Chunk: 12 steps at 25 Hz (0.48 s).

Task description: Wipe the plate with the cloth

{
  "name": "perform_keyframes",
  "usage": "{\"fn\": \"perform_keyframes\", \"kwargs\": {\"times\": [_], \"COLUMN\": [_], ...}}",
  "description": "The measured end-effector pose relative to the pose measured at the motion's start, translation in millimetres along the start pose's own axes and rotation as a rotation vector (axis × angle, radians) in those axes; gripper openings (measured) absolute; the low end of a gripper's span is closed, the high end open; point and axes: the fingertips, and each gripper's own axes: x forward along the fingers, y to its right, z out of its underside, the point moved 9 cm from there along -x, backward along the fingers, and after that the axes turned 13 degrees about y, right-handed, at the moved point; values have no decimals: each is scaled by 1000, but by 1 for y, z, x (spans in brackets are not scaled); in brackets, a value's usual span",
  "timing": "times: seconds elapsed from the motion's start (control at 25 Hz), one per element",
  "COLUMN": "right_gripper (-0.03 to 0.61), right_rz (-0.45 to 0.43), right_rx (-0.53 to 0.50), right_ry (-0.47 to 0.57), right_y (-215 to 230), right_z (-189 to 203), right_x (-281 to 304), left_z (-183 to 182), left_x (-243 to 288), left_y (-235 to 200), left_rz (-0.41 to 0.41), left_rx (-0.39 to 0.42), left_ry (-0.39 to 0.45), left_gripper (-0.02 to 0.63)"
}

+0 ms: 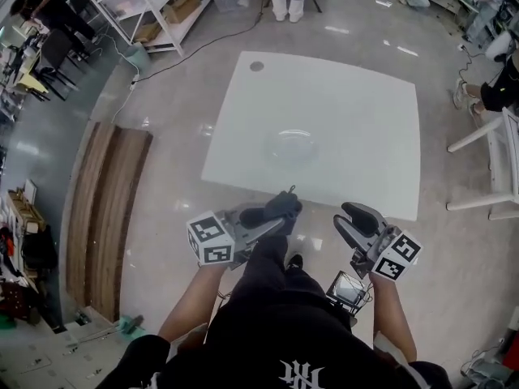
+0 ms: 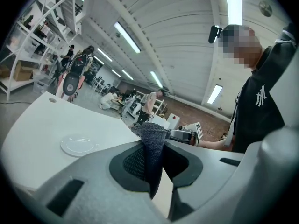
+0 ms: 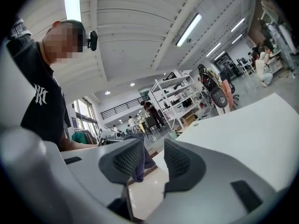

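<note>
The left hand-held gripper point(image 1: 280, 211) is pressed together on a dark blue-grey knitted cloth point(image 2: 150, 148). In the left gripper view the fabric is pinched between the two ribbed black pads. A bunched fold sticks up above them and a narrow tail hangs down below. The right hand-held gripper point(image 1: 354, 217) is spread, with its pads well apart and nothing pressed between them. In the right gripper view the cloth shows beyond its left pad, hanging from the other tool and not touching this one.

Both tools are held side by side in front of the person's body, just short of the near edge of the square white bench point(image 1: 365, 136). Neither is over its top yet.

The round clear glass plate point(image 1: 292, 146) lies flat near the middle of the bench, apart from both tools and with bare white surface all around it. A small dark round mark sits near the bench's far left corner.

On the shiny grey floor to the left lie long brown wooden boards point(image 1: 105, 217). A white shelving rack point(image 1: 154, 6) stands beyond them.
</note>
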Motion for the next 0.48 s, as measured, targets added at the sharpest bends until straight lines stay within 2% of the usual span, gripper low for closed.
{"fn": "perform_keyframes", "kwargs": {"times": [0.16,0.48], "right_gripper": [124,144], "right_rz": [32,83], "right_rx": [5,29], "right_ry": [-6,-81], "right_y": [28,81], "right_z": [-5,-21], "right_x": [21,73], "left_z": [-7,-39], "left_x": [20,54], "left_y": [-36,-108], "left_rz": [27,76], "left_rx": [-7,-46], "left_ry": [-14,-39], "left_gripper": [51,51]}}
